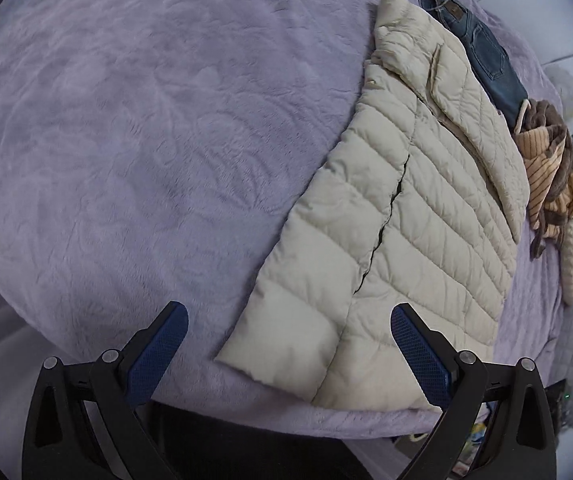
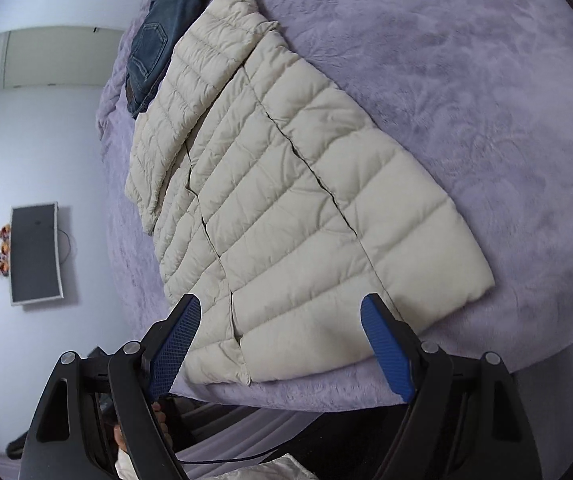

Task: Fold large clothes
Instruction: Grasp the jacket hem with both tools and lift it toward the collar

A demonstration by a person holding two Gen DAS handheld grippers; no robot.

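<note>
I have both tools over the near edge of the bed (image 1: 106,140), which is covered in a lilac plush blanket. The cream quilted jacket (image 1: 398,216) lies flat on it, hem toward me and collar away, with one sleeve folded across the body. In the left wrist view the jacket runs from about 6 o'clock up toward 1 o'clock; the left tool (image 1: 288,312) is spread wide, its blue pads standing to either side of the hem corner, with nothing pinched between them. In the right wrist view the jacket (image 2: 286,200) fills the centre, reaching from 6 o'clock to 12 o'clock. The right tool (image 2: 280,304) is also spread wide, pads above the hem and gripping nothing. A pair of jeans (image 1: 482,44) lies just beyond the jacket, at 1 o'clock in the left view and 11 o'clock in the right. A brown-and-tan striped garment (image 1: 546,160) is heaped at 3 o'clock in the left view.
</note>
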